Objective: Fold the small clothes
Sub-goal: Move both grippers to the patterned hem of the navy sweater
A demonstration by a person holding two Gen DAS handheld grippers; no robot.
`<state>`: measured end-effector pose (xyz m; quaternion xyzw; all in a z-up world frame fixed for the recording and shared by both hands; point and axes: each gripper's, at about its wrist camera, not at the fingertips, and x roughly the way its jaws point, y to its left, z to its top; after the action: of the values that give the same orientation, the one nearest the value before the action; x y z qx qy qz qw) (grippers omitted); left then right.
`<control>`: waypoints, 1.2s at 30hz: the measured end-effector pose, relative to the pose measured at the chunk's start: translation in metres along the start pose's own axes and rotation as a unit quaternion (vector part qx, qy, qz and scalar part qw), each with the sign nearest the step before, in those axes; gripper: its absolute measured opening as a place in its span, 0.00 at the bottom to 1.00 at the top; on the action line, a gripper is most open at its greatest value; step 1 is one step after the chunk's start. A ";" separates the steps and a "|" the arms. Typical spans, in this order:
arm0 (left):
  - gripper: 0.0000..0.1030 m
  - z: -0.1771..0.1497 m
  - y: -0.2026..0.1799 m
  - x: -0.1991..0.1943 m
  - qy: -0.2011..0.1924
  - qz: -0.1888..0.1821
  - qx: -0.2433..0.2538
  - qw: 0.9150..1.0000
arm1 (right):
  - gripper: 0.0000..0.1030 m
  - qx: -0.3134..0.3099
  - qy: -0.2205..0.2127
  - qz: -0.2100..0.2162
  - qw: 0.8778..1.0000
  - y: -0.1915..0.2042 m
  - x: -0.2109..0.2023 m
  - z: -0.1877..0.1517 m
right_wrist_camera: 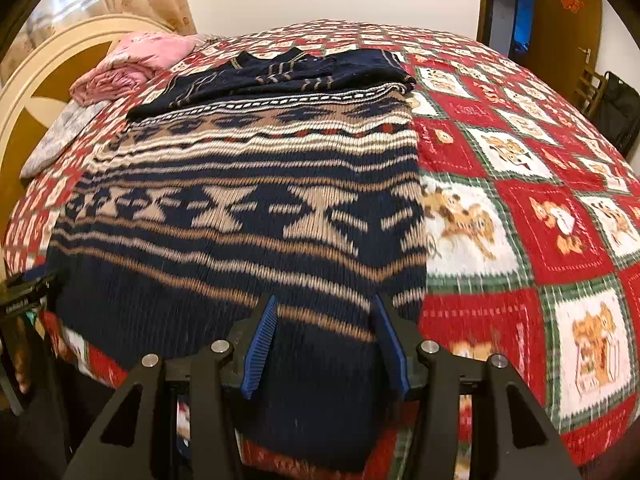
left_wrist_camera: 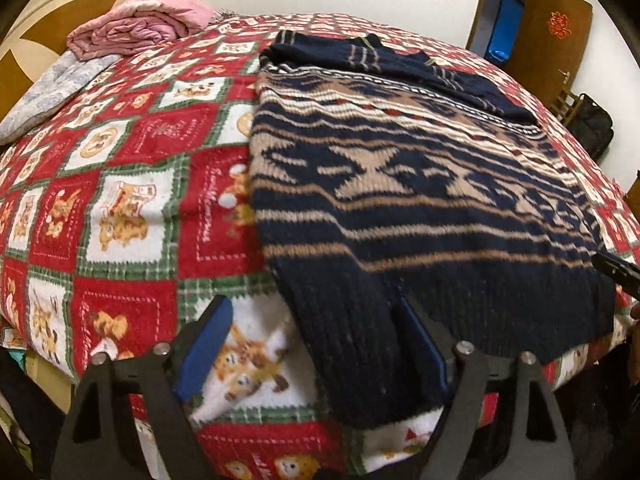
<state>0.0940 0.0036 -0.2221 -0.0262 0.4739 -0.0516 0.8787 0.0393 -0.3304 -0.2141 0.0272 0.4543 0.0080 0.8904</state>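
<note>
We have two hand-held grippers at the hem of one navy-and-tan patterned knitted sweater [right_wrist_camera: 240,200], spread on the bed's red checked fleece blanket [left_wrist_camera: 120,200]. The left hand-held gripper [left_wrist_camera: 312,344] gapes wide over the hem corner, unpinched; the right hand-held gripper [right_wrist_camera: 324,348] stands half-open astride the hem, perhaps gripping. We should pinch both corners evenly, then lift toward twelve o'clock. One pink folded quilt [left_wrist_camera: 136,24] lies at eleven.
</note>
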 end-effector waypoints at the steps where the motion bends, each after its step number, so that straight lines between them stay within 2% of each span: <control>1: 0.78 -0.001 0.000 -0.001 0.000 -0.001 0.002 1.000 | 0.49 -0.001 0.000 0.000 1.000 0.000 -0.002 -0.003; 11: 0.55 -0.009 -0.002 -0.013 0.001 -0.028 0.008 1.000 | 0.49 0.032 -0.004 0.001 0.999 -0.015 -0.020 -0.021; 14: 0.57 -0.009 0.000 -0.012 -0.006 -0.019 0.002 1.000 | 0.49 0.039 -0.001 -0.019 0.999 -0.024 -0.022 -0.026; 16: 0.61 -0.008 0.003 -0.011 -0.006 -0.022 -0.009 1.000 | 0.49 0.048 0.009 -0.014 0.999 -0.030 -0.019 -0.030; 17: 0.67 -0.008 0.003 -0.010 -0.005 -0.020 -0.009 1.000 | 0.49 0.055 0.007 -0.006 0.998 -0.033 -0.020 -0.032; 21: 0.67 -0.010 0.003 -0.008 0.002 -0.039 -0.005 0.999 | 0.49 0.053 0.006 0.008 0.999 -0.029 -0.024 -0.033; 22: 0.65 -0.010 0.001 -0.009 0.005 -0.046 0.000 0.999 | 0.49 0.053 0.008 0.013 0.998 -0.028 -0.024 -0.034; 23: 0.53 -0.011 -0.001 -0.011 0.006 -0.051 0.006 0.999 | 0.49 0.051 0.011 0.020 0.998 -0.026 -0.024 -0.035; 24: 0.48 -0.011 -0.002 -0.013 0.009 -0.058 0.011 0.998 | 0.49 0.048 0.013 0.022 0.999 -0.024 -0.023 -0.036; 26: 0.41 -0.013 -0.002 -0.018 0.010 -0.063 0.014 0.998 | 0.49 0.044 0.014 0.021 0.999 -0.022 -0.023 -0.037; 28: 0.39 -0.014 0.003 -0.022 0.012 -0.067 0.007 0.998 | 0.49 0.047 0.013 0.024 0.999 -0.024 -0.023 -0.037; 33: 0.42 -0.008 0.015 -0.027 -0.008 -0.043 -0.010 0.999 | 0.49 0.064 0.012 0.027 0.998 -0.028 -0.022 -0.037; 36: 0.48 -0.010 0.017 -0.018 -0.005 -0.059 -0.019 0.998 | 0.49 0.072 0.010 0.032 0.997 -0.030 -0.021 -0.037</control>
<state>0.0771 0.0224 -0.2142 -0.0710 0.4681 -0.0942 0.8758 -0.0036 -0.3601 -0.2206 0.1058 0.4618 0.0035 0.8806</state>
